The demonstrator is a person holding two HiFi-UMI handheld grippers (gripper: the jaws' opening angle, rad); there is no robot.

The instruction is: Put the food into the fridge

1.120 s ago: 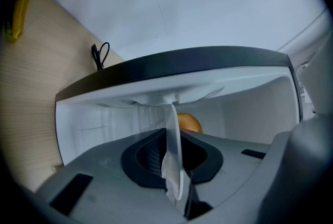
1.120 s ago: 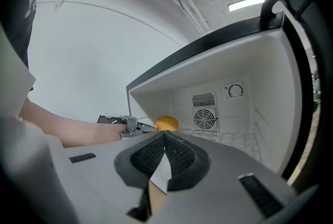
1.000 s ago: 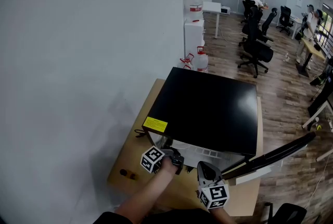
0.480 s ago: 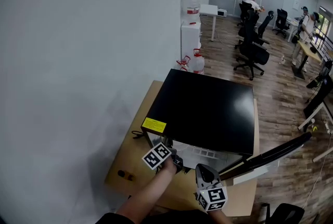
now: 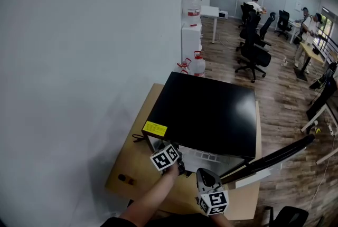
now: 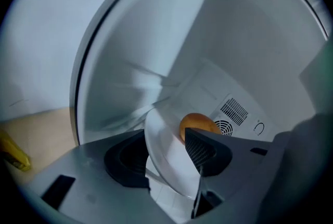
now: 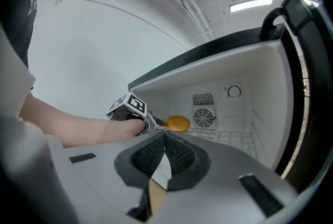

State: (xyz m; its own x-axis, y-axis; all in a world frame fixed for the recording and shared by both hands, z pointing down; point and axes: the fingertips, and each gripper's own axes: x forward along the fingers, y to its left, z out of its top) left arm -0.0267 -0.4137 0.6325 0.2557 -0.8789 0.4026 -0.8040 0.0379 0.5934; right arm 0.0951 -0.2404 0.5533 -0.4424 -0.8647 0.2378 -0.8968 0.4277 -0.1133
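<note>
A small fridge [image 5: 211, 112] with a black top stands on a wooden table [image 5: 132, 168], and its door [image 5: 274, 154] hangs open to the right. My left gripper [image 5: 179, 166] reaches into the white cavity. A white plate [image 6: 161, 139] carrying a round orange piece of food [image 6: 195, 124] lies between the jaws. The left gripper [image 6: 169, 158] is opening, and a gap shows beside the plate rim. In the right gripper view the food [image 7: 178, 123] sits just above the wire shelf [image 7: 234, 139]. My right gripper [image 7: 165, 152] waits shut and empty outside the fridge.
The fridge's back wall has a vent [image 6: 233, 111] and a dial. The open door [image 7: 307, 61] stands close on the right. A yellow thing [image 6: 13, 152] lies on the table at the left. Water bottles [image 5: 196, 65] and office chairs [image 5: 253, 54] stand far behind.
My left gripper's marker cube has edged right, toward the fridge opening. The right gripper has barely moved.
</note>
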